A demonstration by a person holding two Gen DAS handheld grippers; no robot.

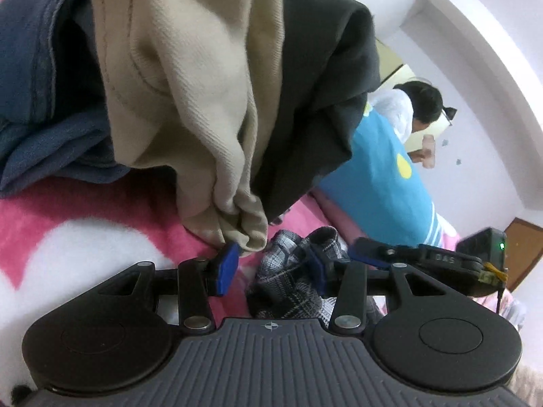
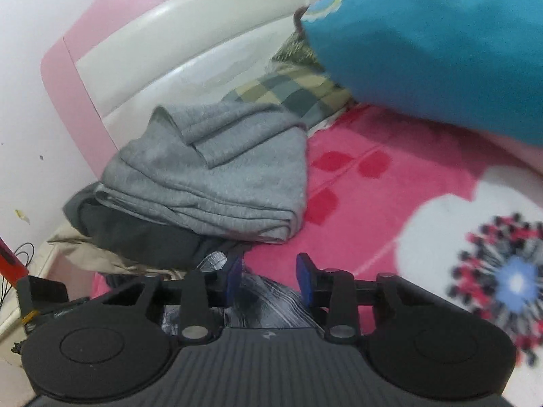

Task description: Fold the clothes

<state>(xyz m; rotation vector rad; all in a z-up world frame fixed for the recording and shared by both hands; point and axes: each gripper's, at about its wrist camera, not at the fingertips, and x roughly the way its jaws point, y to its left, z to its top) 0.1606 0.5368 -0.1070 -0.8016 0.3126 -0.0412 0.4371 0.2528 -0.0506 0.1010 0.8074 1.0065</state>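
the left gripper (image 1: pixel 271 273) has a ribbed grey body bearing a small crosshair mark, two round black discs, black link arms with silver screws, and blue pads (image 1: pixel 226 269). the right gripper (image 2: pixel 268 275) looks alike, with blue pads (image 2: pixel 303 273).

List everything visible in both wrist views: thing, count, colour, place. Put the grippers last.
Beige garment: one, beige, draped in the pile ahead of the left gripper.
Navy garment: one, dark blue, left of the beige one.
Black garment: one, black, right of the beige one.
Plaid garment: one, grey checked, between the left gripper's fingers.
Grey garment: one, light grey, folded, on a dark cloth near the headboard.
Blanket: one, pink with white flowers, covering the bed.
Blue cushion: one, blue with yellow dots, upper right.
Headboard: one, pink and white, behind the grey garment.
Bystander: one, dark-haired, by the wall.
Left gripper: one, black, blue pads, open.
Right gripper: one, black, blue pads, open.
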